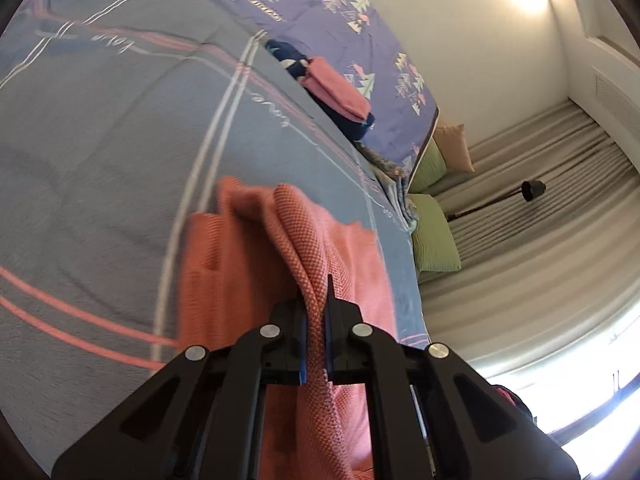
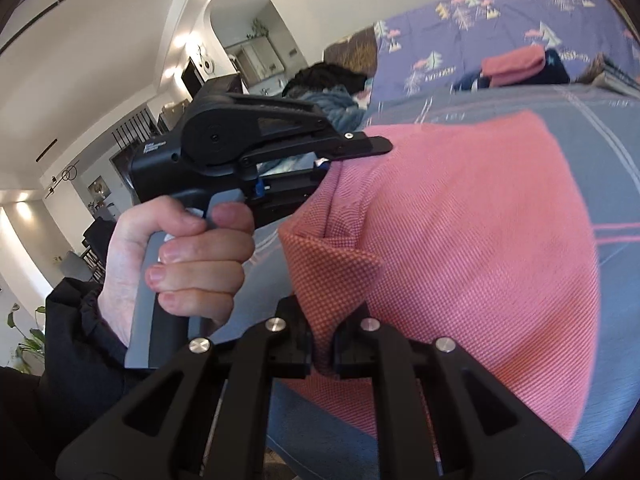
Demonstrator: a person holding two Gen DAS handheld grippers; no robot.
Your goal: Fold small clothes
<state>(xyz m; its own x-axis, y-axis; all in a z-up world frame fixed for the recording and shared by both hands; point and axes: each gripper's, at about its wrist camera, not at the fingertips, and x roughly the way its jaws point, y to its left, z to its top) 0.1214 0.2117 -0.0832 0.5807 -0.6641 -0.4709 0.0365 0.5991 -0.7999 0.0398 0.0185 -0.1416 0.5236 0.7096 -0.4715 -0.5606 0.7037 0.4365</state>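
Observation:
A salmon-pink knit garment (image 1: 240, 264) lies on the grey bedspread (image 1: 100, 152). My left gripper (image 1: 316, 312) is shut on a raised fold of its edge. In the right wrist view the same garment (image 2: 460, 240) spreads over the bed, and my right gripper (image 2: 322, 344) is shut on a bunched corner of it. The left gripper (image 2: 320, 160), held by a hand, also shows there, clamped on the garment's upper left edge.
A folded pink piece on dark blue clothes (image 1: 336, 88) sits at the far side of the bed, also in the right wrist view (image 2: 516, 64). A purple patterned sheet (image 1: 340, 8), green pillows (image 1: 432, 240), curtains and a black lamp (image 1: 532, 190) lie beyond.

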